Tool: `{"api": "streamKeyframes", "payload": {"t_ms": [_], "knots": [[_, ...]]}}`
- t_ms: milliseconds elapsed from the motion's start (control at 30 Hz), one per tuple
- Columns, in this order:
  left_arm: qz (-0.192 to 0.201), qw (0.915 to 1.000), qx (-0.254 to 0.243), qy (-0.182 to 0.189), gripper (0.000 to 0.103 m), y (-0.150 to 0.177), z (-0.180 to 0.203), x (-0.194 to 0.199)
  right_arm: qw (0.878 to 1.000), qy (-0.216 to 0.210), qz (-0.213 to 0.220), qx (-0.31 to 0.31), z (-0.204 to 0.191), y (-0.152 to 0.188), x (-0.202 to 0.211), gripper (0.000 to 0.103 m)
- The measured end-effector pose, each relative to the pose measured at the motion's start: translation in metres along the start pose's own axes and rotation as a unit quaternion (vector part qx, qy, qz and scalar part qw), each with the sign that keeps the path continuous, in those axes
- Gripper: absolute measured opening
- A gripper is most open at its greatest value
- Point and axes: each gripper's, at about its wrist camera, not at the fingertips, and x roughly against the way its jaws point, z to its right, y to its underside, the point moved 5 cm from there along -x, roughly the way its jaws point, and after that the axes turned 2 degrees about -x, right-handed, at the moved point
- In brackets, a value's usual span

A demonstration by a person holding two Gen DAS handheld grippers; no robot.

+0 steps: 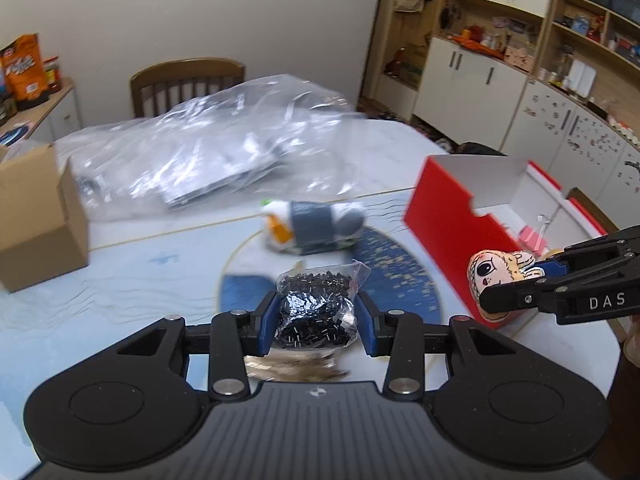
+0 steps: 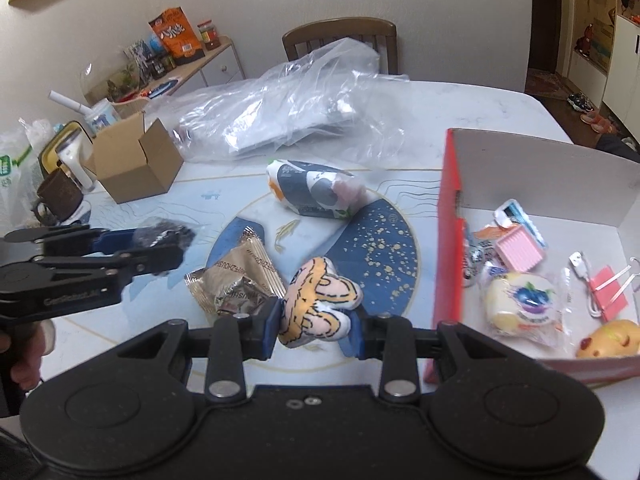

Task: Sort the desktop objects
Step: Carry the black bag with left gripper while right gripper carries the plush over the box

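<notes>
My left gripper point(image 1: 316, 316) is shut on a small clear bag of black beads point(image 1: 316, 308), held above the table; the same bag point(image 2: 168, 236) shows blurred in the right wrist view. My right gripper point(image 2: 316, 320) is shut on a small plush doll point(image 2: 320, 300) with a cartoon face, which the left wrist view shows as the doll point(image 1: 496, 276) beside the red box point(image 1: 444, 220). That box point(image 2: 448, 240) stands open at the right and holds several small items. Brown snack packets point(image 2: 236, 280) and a wrapped white-and-grey packet point(image 2: 312, 188) lie on the table mat.
A large crumpled clear plastic bag point(image 2: 288, 112) covers the far table. An open cardboard box point(image 2: 132, 160) stands at the left, with a brown mug point(image 2: 60, 196) and clutter beside it. A wooden chair point(image 2: 340, 40) is behind the table. A hand point(image 2: 24, 360) grips the left tool.
</notes>
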Motion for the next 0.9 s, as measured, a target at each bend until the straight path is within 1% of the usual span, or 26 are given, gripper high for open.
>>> {"api": "streamKeyframes", "payload": {"t_ms": [467,900], "knots": [[0.007,0.9987,-0.035,0.036,0.039,-0.026,0.088,-0.017,1.000,0.010,0.022,-0.020,0.065,0.004,0.045,0.034],[0.015,0.9953,-0.075,0.060,0.039,-0.055,0.172,-0.049,0.998,0.021,0.037,-0.035,0.144,0.000,0.065,0.034]]}}
